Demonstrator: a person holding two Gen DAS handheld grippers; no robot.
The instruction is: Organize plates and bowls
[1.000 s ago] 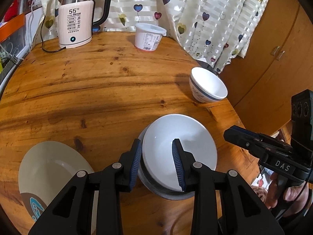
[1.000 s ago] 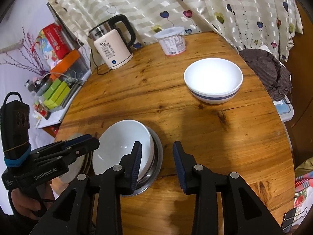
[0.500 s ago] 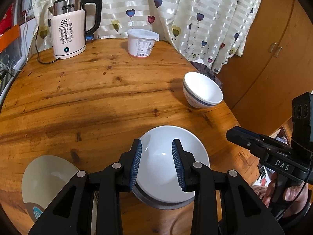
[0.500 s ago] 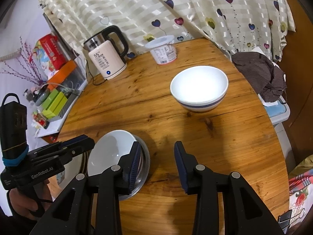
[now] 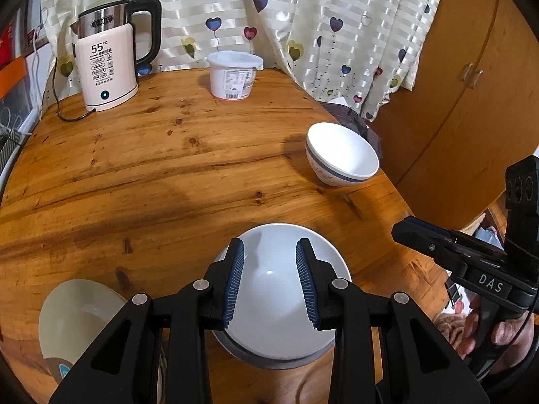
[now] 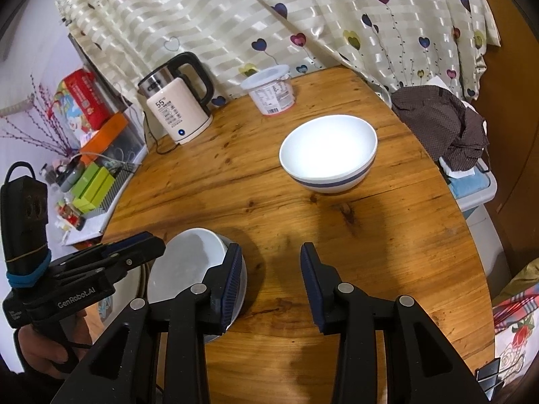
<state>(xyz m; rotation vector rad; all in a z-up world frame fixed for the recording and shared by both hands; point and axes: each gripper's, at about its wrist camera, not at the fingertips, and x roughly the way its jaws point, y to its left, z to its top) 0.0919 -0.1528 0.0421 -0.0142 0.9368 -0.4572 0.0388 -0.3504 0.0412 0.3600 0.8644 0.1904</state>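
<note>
Wooden boards with dark knots make up the round table (image 5: 168, 175), which stands against a striped curtain (image 6: 303, 17) dotted with hearts. At its far edge sit a kettle (image 5: 107, 67) and a lidded white tub (image 5: 234, 75). A blue-banded bowl (image 6: 328, 153) stands alone near the right edge. A white bowl (image 5: 279, 303) sits nested in a grey one, beside a cream plate (image 5: 77, 323). The left gripper (image 5: 269, 282) hangs above the nested bowl, jaws partly apart and empty. The right gripper (image 6: 271, 282) hangs over bare wood, jaws likewise apart, gripping nothing. Both tilt downward.
</note>
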